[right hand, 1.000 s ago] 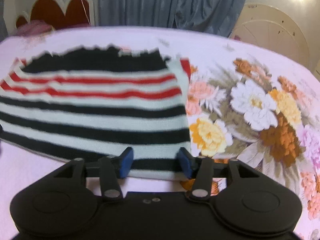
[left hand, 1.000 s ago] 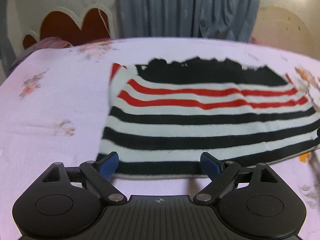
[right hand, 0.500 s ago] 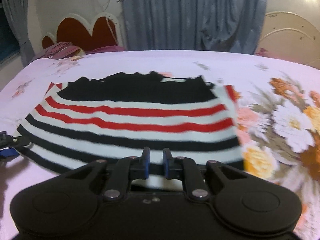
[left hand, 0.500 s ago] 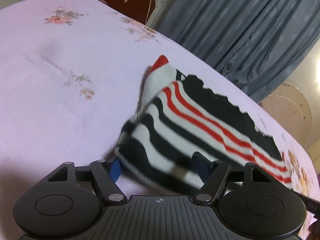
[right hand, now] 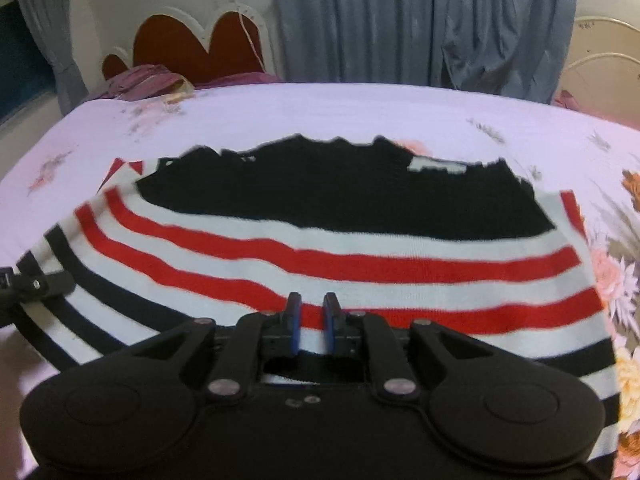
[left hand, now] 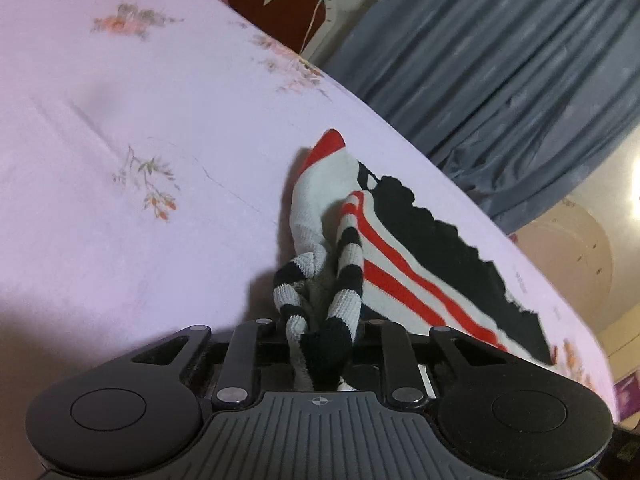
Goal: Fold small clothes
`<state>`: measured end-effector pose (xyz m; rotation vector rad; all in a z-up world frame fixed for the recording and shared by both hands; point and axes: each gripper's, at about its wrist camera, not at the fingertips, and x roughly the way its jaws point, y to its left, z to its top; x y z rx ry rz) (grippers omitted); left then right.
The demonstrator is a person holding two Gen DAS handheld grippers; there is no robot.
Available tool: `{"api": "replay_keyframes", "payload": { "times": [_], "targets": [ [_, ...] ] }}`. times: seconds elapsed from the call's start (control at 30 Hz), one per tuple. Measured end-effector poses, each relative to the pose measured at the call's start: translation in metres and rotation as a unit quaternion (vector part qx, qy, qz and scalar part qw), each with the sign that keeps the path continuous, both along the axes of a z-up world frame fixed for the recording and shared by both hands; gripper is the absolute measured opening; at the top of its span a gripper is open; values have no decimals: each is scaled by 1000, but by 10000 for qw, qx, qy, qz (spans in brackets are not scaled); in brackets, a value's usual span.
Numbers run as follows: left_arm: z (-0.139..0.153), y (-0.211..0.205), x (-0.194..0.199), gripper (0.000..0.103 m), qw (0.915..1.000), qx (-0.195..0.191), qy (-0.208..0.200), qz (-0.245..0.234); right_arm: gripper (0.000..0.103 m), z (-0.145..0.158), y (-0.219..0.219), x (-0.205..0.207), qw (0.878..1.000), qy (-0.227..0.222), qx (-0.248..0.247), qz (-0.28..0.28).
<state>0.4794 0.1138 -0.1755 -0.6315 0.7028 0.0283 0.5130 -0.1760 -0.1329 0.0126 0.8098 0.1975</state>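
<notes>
A small knit sweater [right hand: 320, 248] with black, white and red stripes lies on the lilac floral bedsheet [right hand: 320, 108]. My left gripper [left hand: 320, 344] is shut on the sweater's near left corner [left hand: 344, 280], which bunches up between its jaws and is lifted off the bed. My right gripper [right hand: 312, 322] is shut on the sweater's near hem, with its blue pads [right hand: 295, 320] close together over the cloth. The left gripper also shows at the left edge of the right wrist view [right hand: 24, 286].
A red heart-shaped headboard [right hand: 200, 48] and blue-grey curtains [right hand: 400, 20] stand behind the bed. A purple cloth bundle [right hand: 148, 82] lies at the bed's far left. Large flower prints [right hand: 624, 280] cover the sheet on the right.
Both grippers have closed on the sweater's near edge. The left gripper has lifted and tilted, pulling its corner up into a bunch. The right gripper has moved forward over the stripes.
</notes>
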Motion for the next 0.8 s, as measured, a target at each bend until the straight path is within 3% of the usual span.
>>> {"api": "replay_keyframes", "payload": {
  "times": [0.27, 0.47, 0.67, 0.77, 0.8],
  "targets": [
    [25, -14, -4, 19, 9997, 55, -254, -33, 9, 2, -3, 6, 10000, 70, 46, 53],
    [80, -80, 3, 18, 9937, 721, -633, -586, 12, 23, -53, -7, 9965, -126, 729, -378],
    [110, -189, 21, 17, 9769, 1308, -787, -1498, 12, 50, -129, -25, 9891, -398, 1142, -838],
    [96, -250, 33, 17, 9636, 1588, -442, -2107, 15, 58, -171, -38, 9838, -463, 1332, -1104],
    [84, -271, 39, 18, 9556, 1665, -163, -2427, 16, 58, -181, -41, 9826, -466, 1372, -1159]
  ]
}}
